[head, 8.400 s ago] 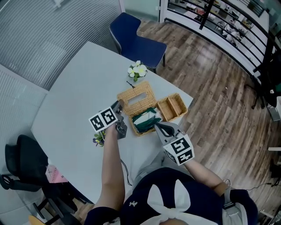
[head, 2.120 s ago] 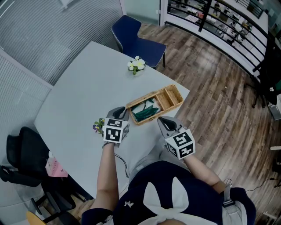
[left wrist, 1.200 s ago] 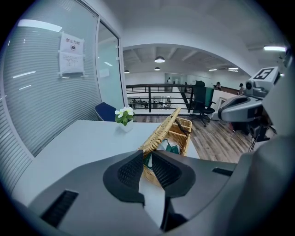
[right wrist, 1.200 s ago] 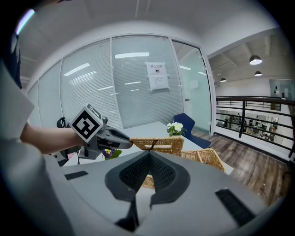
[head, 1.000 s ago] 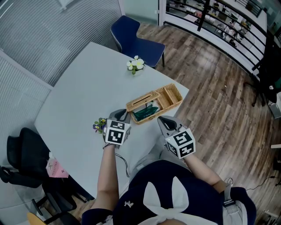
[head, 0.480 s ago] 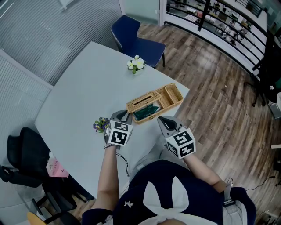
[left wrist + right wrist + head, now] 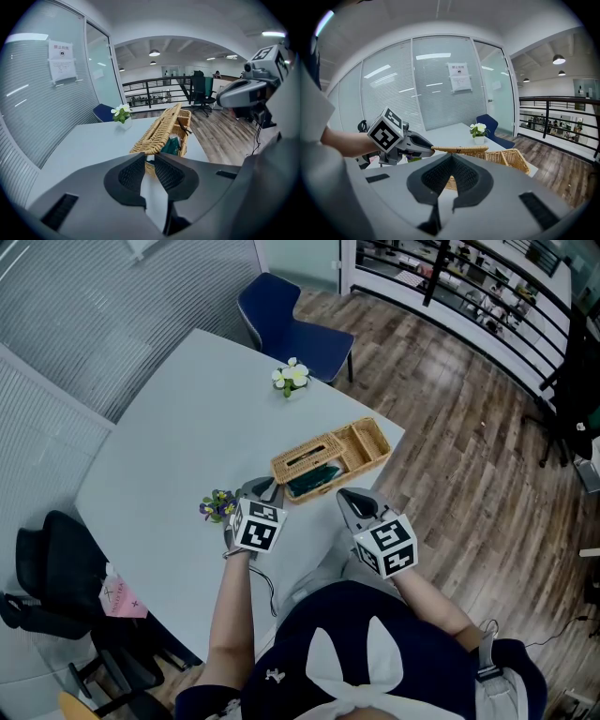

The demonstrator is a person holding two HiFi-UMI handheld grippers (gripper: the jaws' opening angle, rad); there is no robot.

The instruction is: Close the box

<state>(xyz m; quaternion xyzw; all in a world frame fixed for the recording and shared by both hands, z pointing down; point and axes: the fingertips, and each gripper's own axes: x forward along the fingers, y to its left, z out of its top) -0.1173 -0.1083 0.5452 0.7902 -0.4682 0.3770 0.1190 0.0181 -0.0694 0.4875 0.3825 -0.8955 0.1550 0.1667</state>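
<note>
Head view: wicker box (image 7: 361,448) sits by the grey table's (image 7: 178,418) right edge, with bare tabletop to its left; right gripper (image 7: 349,500) hangs beyond that edge, apart from the box. Left gripper view: left gripper (image 7: 149,157) pinches the tilted lid's (image 7: 159,129) near corner. Right gripper view: right jaws pressed together, empty; lid hangs above the box rim.

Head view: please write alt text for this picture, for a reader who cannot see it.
Seen from above, a person's left gripper grips the half-closed lid of a wicker box on a pale table; a green item lies inside. The right gripper, shut and empty, hovers beside the box. A pot of white flowers stands farther back.
</note>
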